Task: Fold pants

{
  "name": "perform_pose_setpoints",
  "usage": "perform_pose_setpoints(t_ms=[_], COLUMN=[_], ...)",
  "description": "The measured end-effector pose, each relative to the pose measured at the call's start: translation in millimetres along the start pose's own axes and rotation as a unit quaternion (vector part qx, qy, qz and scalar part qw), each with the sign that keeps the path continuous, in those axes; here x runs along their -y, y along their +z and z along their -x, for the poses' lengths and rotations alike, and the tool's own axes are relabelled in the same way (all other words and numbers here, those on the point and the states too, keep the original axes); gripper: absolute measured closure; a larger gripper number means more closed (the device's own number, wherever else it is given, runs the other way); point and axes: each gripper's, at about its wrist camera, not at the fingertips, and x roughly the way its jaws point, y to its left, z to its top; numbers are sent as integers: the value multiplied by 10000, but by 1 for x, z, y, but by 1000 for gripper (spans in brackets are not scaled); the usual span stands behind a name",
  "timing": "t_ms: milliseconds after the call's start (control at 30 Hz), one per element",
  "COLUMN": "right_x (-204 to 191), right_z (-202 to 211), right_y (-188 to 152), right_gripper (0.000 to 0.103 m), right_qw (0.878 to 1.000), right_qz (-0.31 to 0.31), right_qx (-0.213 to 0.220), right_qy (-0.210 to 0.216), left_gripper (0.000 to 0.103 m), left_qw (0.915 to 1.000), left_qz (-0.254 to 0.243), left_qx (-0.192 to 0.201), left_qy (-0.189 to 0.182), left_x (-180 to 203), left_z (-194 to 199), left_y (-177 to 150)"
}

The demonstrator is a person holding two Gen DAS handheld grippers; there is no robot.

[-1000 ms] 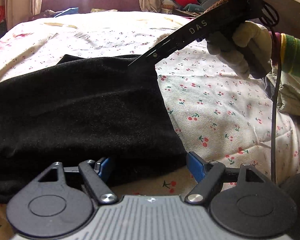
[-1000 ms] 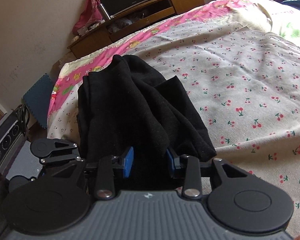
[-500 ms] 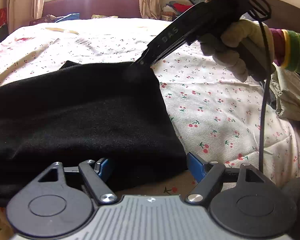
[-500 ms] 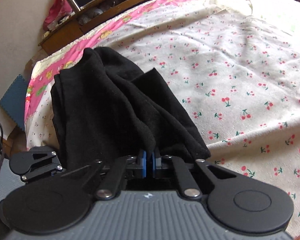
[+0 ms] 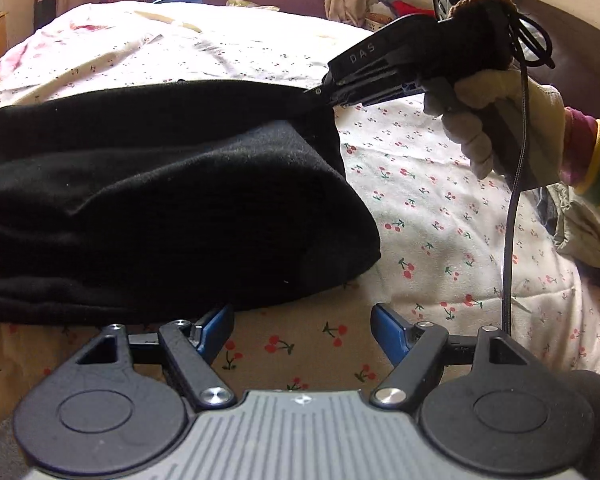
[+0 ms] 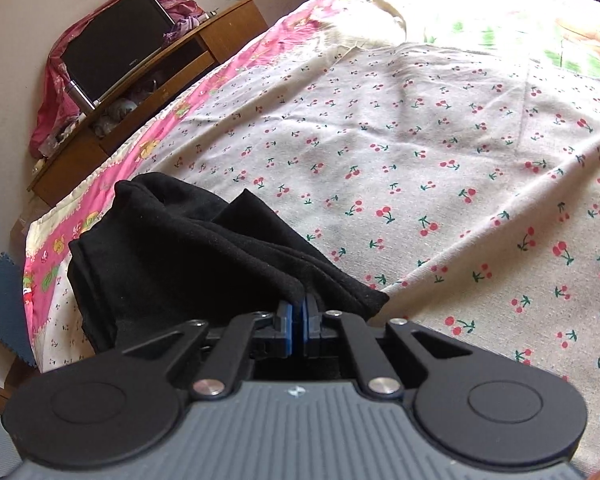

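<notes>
The right claw (image 6: 299, 322), apart a second ago, is now clamped on a corner of the black knit pants (image 5: 172, 200) lying on the cherry-print bed sheet (image 6: 440, 168). The left claw (image 5: 302, 332) is slightly closing, nothing gripped; a fold can likely be started.

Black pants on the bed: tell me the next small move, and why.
Probably close the left hand-held gripper on the near edge of the black pants. Its jaws are closing but grip nothing, while the right hand-held gripper already pinches the far corner, so both corners could then lift together.
</notes>
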Motion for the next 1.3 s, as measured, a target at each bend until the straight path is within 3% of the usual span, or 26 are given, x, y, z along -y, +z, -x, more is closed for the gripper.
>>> perform_pose_setpoints(t_ms=[100, 267, 333, 433, 500, 600, 733, 833, 1000, 1133, 1300], right_x=[0, 8, 11, 13, 13, 15, 20, 22, 24, 27, 30], right_z=[4, 4, 3, 4, 4, 3, 2, 3, 2, 3, -1], right_y=[-2, -11, -12, -14, -14, -15, -18, -19, -19, -20, -21], right_gripper=[99, 99, 99, 99, 99, 99, 98, 98, 99, 99, 99], right_qw=[9997, 9987, 9981, 9979, 9977, 9976, 9965, 9958, 9957, 9958, 9956], right_qz=[-170, -427, -515, -529, -550, -555, -672, -718, -717, -748, -805], right_qx=[155, 227, 261, 296, 305, 317, 361, 406, 434, 430, 398], right_qy=[77, 144, 194, 232, 263, 283, 346, 400, 402, 321, 263], left_gripper=[16, 17, 17, 17, 17, 31, 46, 60, 69, 73, 72], left_qw=[9996, 9990, 9969, 9863, 9868, 9962, 9986, 9979, 9954, 9887, 9869], left_qz=[-139, -14, -415, -1198, -1330, -758, -161, -232, -389, -739, -806], left_qx=[194, 441, 652, 1097, 878, 406, 346, 447, 684, 1160, 1210], left_qy=[158, 77, 119, 291, 279, -106, -377, -407, -550, -593, -705], left_x=[3, -1, 8, 27, 33, 24, 7, 5, 6, 11, 7], left_z=[-7, -4, 3, 13, 4, -18, -28, -19, -9, 5, 1], left_y=[3, 9, 7, 5, 7, 13, 21, 20, 22, 31, 37])
